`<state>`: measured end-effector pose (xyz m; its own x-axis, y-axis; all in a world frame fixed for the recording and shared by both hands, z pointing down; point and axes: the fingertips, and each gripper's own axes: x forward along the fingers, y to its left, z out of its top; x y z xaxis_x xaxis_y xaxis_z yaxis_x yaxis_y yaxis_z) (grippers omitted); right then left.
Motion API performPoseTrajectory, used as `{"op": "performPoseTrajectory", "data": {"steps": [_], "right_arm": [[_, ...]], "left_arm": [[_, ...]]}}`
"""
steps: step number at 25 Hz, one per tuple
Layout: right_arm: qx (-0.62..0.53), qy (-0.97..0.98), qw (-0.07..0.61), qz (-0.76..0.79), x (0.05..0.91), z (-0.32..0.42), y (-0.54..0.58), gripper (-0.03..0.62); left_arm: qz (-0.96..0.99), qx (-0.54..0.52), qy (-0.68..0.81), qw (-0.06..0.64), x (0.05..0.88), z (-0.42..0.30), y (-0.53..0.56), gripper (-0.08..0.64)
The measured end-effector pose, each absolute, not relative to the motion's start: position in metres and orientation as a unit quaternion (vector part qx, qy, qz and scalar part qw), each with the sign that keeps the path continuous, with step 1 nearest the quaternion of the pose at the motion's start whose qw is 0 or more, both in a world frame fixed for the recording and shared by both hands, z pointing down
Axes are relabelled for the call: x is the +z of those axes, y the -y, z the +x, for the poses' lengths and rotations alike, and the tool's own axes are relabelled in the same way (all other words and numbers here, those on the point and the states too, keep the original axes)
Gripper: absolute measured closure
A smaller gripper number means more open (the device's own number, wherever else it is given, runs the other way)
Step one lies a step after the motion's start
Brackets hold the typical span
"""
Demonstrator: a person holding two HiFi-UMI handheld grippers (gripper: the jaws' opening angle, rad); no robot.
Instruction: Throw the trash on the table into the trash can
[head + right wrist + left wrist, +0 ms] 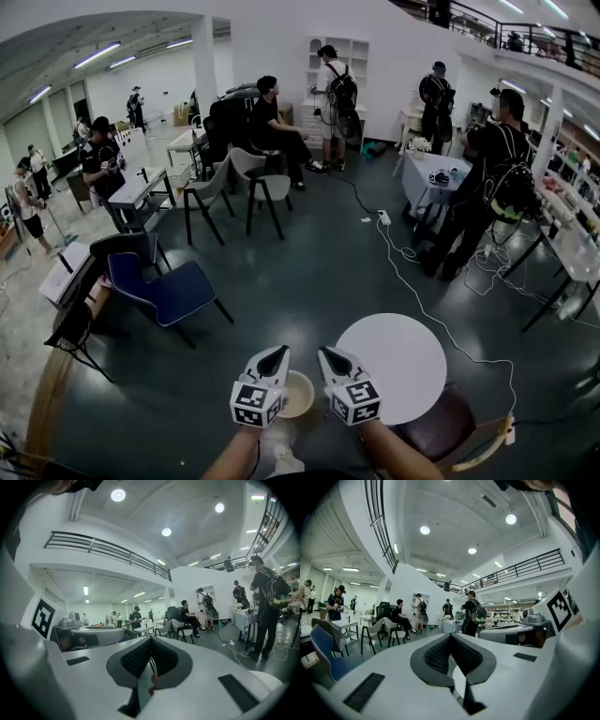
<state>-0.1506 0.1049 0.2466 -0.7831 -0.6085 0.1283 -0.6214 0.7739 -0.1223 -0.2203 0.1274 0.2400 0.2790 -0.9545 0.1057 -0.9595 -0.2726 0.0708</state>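
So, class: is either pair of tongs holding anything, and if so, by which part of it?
Nothing is held: the left tongs and the right tongs are both shut, tip to tip, with nothing between them.

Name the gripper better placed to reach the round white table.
Probably right. The right gripper hangs beside the round white table; the left gripper sits farther off, by the round cream bin. Both are shut, empty.

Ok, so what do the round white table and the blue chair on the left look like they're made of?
The round white table looks like smooth laminate or painted board: flat, even white, no grain, faint sheen. Hard to be sure. The blue chair seems upholstered in matte fabric on thin black metal legs: dull, soft-looking seat, slim dark legs.
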Motion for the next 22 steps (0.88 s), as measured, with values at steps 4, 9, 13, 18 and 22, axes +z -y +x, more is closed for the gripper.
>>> {"op": "performPoseTrajectory", "data": {"steps": [4,9,13,18,22], "right_arm": [[0.071,0.943,0.031,0.323,0.233,-0.133,-0.124,0.575],[0.064,0.945,0.017,0.322,0.223,-0.108,-0.151,0.575],[0.058,0.946,0.010,0.319,0.213,-0.088,-0.173,0.575],[0.054,0.946,0.006,0.319,0.205,-0.059,-0.204,0.575],[0.049,0.948,0.005,0.314,0.200,-0.038,-0.226,0.575]], "left_arm": [[0.797,0.015,0.602,0.052,0.228,-0.200,-0.147,0.545],[0.797,0.013,0.602,0.040,0.221,-0.173,-0.176,0.545],[0.799,0.014,0.601,0.033,0.211,-0.149,-0.197,0.545],[0.803,0.016,0.596,0.023,0.201,-0.116,-0.227,0.545],[0.804,0.015,0.595,0.018,0.195,-0.091,-0.249,0.545]]}}
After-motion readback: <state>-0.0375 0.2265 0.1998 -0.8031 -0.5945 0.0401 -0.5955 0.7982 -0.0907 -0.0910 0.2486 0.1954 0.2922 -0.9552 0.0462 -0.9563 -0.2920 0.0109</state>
